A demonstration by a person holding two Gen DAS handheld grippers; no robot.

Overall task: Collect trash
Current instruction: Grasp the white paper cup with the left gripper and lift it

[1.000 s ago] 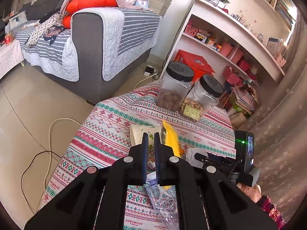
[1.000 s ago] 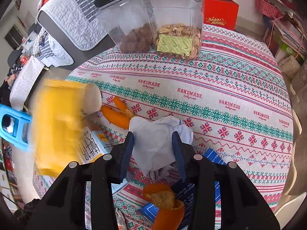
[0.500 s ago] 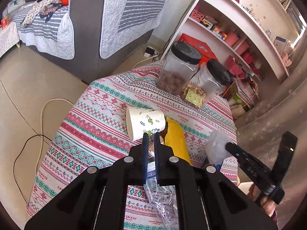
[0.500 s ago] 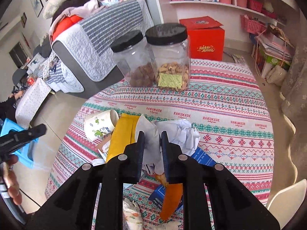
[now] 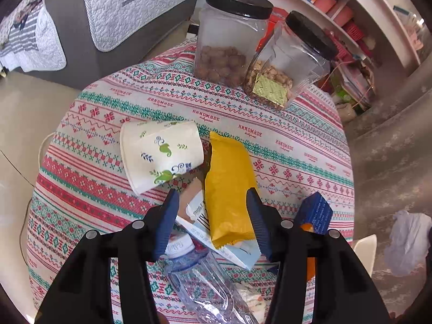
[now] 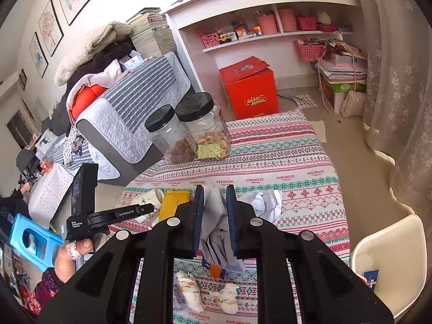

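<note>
your table (image 5: 297,145), patterned cloth: two lidded jars (image 5: 229,35), tipped paper cup (image 5: 159,154), yellow packet (image 5: 229,186), clear bottle (image 5: 205,283), blue box (image 5: 314,212).

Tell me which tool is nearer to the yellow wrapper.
Left. The left tool stands open right over the yellow wrapper, one finger on each side. The right tool is higher up, shut on tissue.

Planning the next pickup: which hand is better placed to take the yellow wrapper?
Left. Its tool is open with the yellow wrapper lying between its fingers, while the right tool is already shut on crumpled paper.
</note>
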